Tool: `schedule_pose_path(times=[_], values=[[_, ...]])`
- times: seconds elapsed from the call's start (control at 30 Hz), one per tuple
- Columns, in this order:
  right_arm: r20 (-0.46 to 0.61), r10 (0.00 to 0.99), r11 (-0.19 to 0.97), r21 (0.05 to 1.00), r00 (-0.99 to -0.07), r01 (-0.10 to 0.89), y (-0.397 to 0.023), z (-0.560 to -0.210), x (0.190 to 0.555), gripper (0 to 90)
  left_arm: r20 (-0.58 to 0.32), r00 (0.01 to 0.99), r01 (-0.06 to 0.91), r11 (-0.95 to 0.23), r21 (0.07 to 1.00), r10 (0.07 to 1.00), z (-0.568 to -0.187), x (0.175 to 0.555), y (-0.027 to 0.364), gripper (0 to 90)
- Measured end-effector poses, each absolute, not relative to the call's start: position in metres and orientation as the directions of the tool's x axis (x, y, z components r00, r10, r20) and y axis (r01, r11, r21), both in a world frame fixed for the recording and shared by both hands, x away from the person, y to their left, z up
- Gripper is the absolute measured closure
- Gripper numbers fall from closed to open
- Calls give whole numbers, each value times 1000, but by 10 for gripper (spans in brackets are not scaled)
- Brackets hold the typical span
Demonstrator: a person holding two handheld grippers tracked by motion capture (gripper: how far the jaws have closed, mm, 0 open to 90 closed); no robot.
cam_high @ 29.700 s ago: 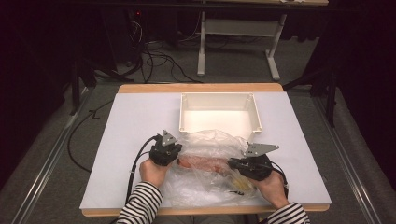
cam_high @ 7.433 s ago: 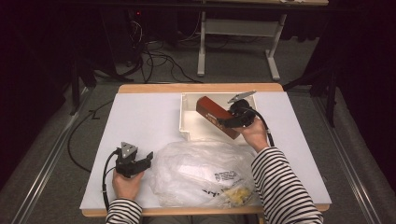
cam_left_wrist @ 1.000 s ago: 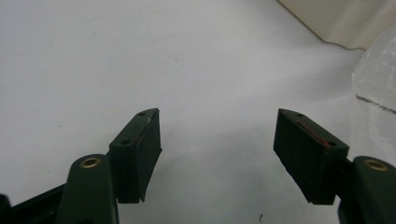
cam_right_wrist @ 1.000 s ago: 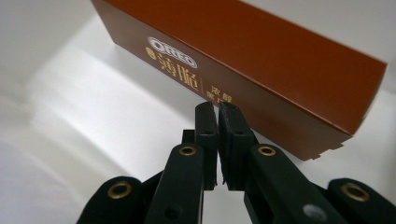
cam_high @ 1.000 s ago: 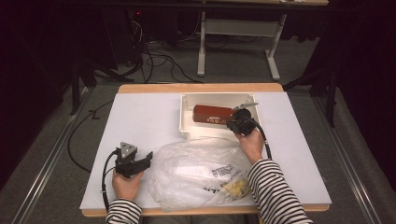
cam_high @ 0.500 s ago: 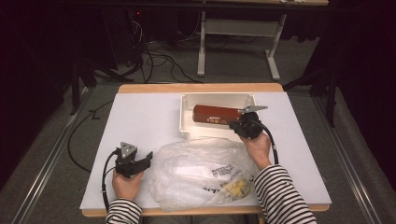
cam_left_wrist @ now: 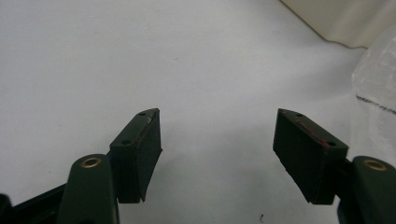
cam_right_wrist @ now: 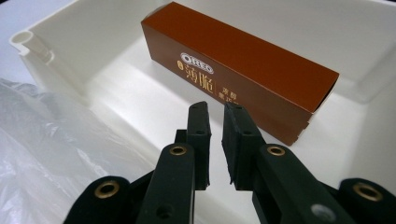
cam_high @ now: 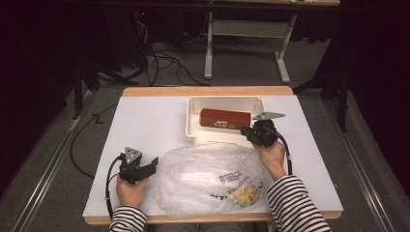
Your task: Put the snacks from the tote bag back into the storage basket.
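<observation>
Trouble from here would come mostly from the right gripper (cam_right_wrist: 215, 109): its jaws stand narrow with only a slim gap, nothing between them, and have just been opening a little. It hangs over the near right corner of the white bin (cam_high: 193, 104), just beside the brown biscuit box (cam_high: 225, 118) that lies flat inside along the far wall. A careless pull back could clip the bin's rim or drag the clear plastic bag (cam_high: 203, 179) at the table's near edge. The left gripper (cam_left_wrist: 217, 140) rests wide and empty near the table's near left corner.
</observation>
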State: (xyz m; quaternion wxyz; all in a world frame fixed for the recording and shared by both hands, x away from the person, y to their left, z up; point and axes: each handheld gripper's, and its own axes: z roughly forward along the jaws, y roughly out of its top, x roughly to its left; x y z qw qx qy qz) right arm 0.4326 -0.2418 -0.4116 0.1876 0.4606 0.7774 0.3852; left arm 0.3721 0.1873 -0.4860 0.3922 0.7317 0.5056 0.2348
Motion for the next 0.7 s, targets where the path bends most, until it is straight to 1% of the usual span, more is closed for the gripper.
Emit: schedule_pose_path(times=[0.7], values=[[77,859,249,802,-507,544,-262,-408,414,775,-51,377,557,-182,811,925,-486,372,187,328]])
